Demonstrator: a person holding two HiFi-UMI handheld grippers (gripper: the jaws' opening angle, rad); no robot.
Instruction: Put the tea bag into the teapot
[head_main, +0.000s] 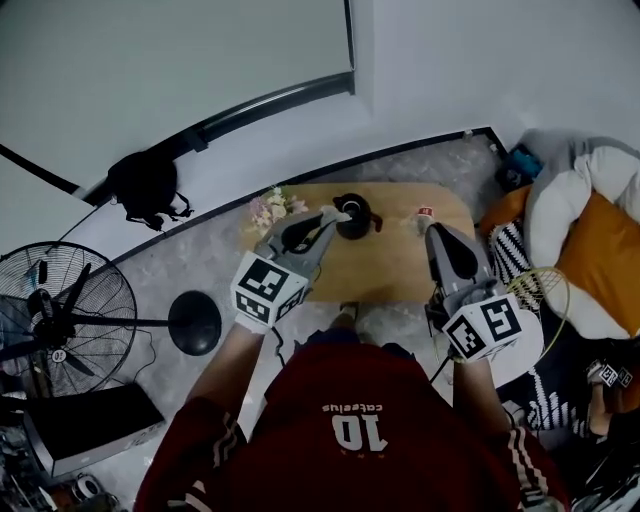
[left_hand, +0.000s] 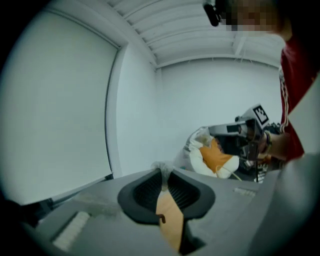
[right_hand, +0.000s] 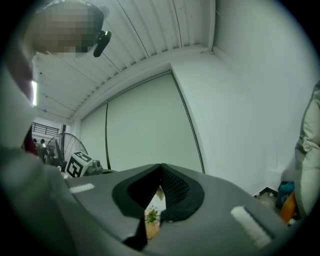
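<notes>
A black teapot (head_main: 354, 217) stands at the far middle of a small wooden table (head_main: 400, 265). My left gripper (head_main: 335, 214) reaches to the pot's left side. Its jaws are shut on a pale, filmy tea bag (head_main: 341, 211), which hangs at the rim of the pot. In the left gripper view the tea bag (left_hand: 160, 166) shows as a whitish wisp pinched at the tips of the left gripper (left_hand: 161, 172). My right gripper (head_main: 432, 232) hovers over the table's right part, shut and with nothing in it. The right gripper (right_hand: 160, 169) points up at the wall in its own view.
A small bunch of flowers (head_main: 270, 208) lies at the table's far left corner. A small white and red object (head_main: 425, 213) stands right of the pot. Orange and white cushions (head_main: 590, 235) lie at the right, and a floor fan (head_main: 60, 310) stands at the left.
</notes>
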